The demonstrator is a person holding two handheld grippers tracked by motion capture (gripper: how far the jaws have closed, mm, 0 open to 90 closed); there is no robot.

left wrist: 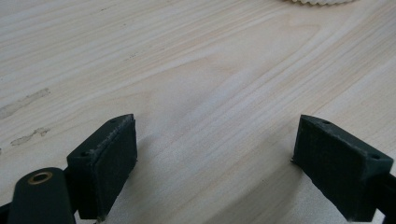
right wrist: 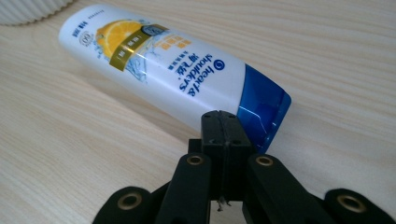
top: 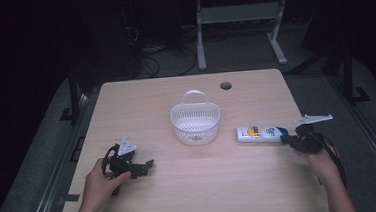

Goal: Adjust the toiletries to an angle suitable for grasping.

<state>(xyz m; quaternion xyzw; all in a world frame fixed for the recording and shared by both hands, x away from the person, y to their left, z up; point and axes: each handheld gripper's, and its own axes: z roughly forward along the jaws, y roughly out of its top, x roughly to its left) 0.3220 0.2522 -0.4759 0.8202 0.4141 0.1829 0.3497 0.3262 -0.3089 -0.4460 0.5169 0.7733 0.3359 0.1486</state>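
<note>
A white shampoo bottle (top: 258, 133) with a blue cap and an orange on its label lies flat on the wooden table (top: 192, 196), right of a white slotted basket (top: 195, 118). In the right gripper view the bottle (right wrist: 159, 70) lies just beyond my right gripper (right wrist: 224, 123), whose jaws are pressed together with nothing between them, tips close to the cap end. From above, that right gripper (top: 286, 140) sits at the bottle's right end. My left gripper (top: 147, 165) rests low at the table's left front; its jaws (left wrist: 215, 158) stand wide open over bare wood.
The basket has a small handle at its far rim and looks empty; its edge (left wrist: 317, 1) shows at the top of the left gripper view, and its side (right wrist: 28, 9) in the right gripper view. A round cable hole (top: 225, 86) lies near the table's far edge.
</note>
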